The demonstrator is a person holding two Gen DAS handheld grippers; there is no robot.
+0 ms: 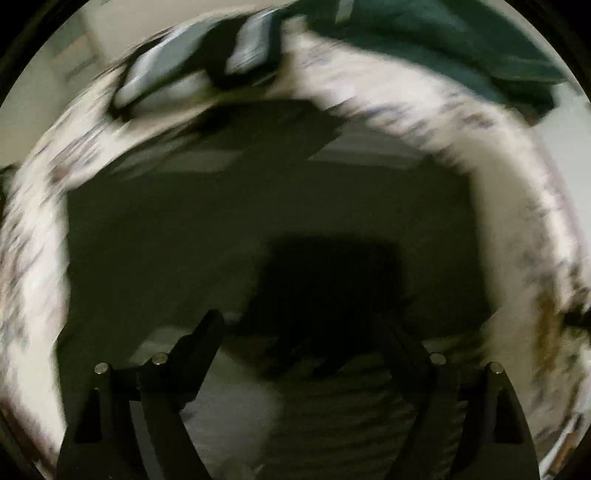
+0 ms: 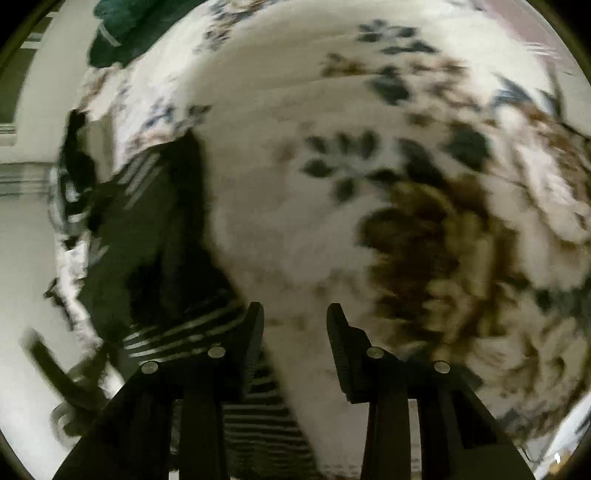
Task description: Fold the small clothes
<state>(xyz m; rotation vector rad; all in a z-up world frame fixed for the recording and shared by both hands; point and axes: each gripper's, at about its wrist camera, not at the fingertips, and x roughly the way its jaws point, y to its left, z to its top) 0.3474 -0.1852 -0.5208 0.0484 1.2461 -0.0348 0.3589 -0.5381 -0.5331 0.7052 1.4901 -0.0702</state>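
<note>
**Between grasps: both claws free, dark garment still to be picked up**

Left view is heavily motion-blurred. Left claw (image 1: 299, 332) stands wide open with nothing between the fingers. It looks down on a dark garment (image 1: 258, 206) spread over the floral bedsheet (image 1: 517, 229). A striped part of that garment lies close under the claw. A green cloth (image 1: 443, 40) sits at the far edge, well apart. Grey pieces at top left are too smeared to identify.

Right claw (image 2: 295, 325) is partly open, a clear gap between the fingers, and holds nothing. It hovers over bare bedsheet (image 2: 280, 229). The dark garment with its striped band (image 2: 162, 236) is just beside its left finger (image 2: 255, 325). Green cloth (image 2: 122, 33) is at top left.

Judgement: approach or reposition step, no fold in hand. The next move calls for settling each claw on a garment edge or corner. The right needs to shift left onto the fabric, pinching only one layer and not the sheet.
</note>
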